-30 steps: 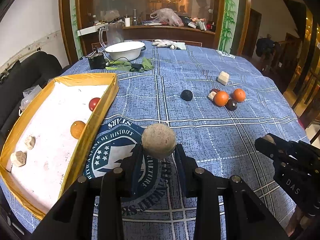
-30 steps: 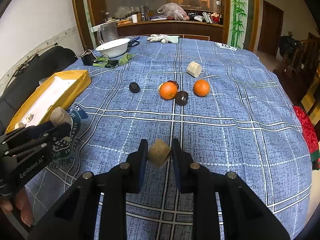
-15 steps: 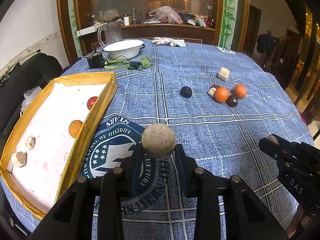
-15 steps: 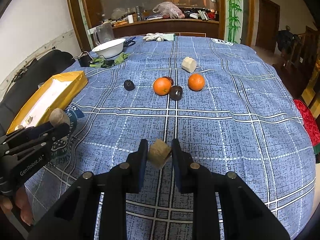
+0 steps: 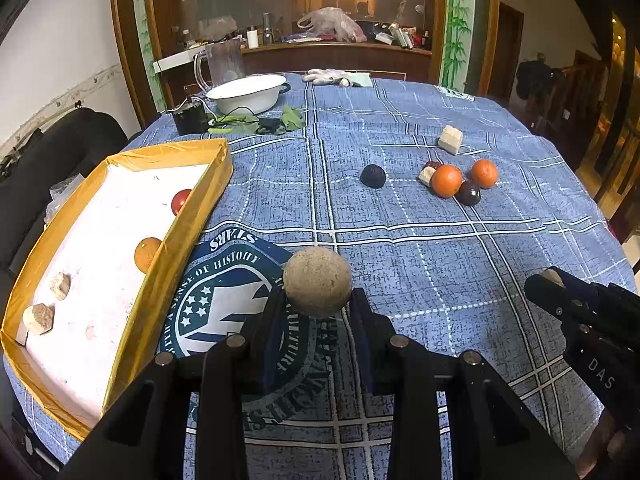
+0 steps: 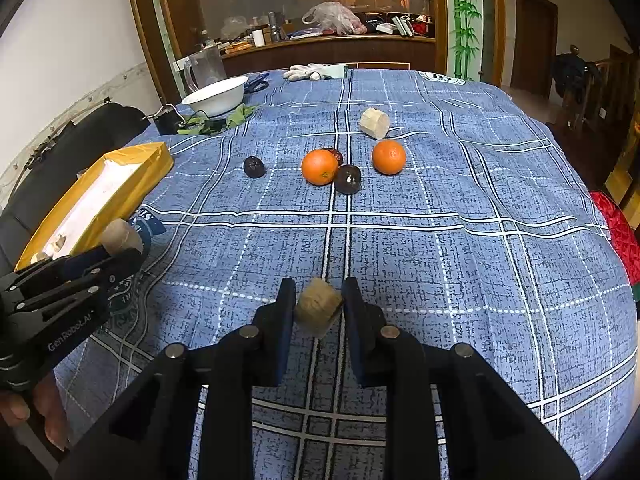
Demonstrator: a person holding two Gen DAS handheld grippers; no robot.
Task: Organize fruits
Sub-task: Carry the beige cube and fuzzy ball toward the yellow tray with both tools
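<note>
Both tools have drifted slightly closer to the yellow tray (image 5: 188, 216). My left gripper (image 5: 316, 312) clamps a round tan ball (image 5: 317, 281) at its fingertips, just right of the tray; my right gripper (image 6: 319, 304) pinches a tan chunk (image 6: 318, 306) farther right.

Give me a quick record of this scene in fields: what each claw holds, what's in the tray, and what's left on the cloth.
left claw: shut on tan round fruit
right claw: shut on tan chunk
yellow tray: red fruit, orange fruit, two pale chunks
on blue cloth: two oranges, two dark fruits, reddish fruit partly hidden behind an orange, pale chunk
</note>
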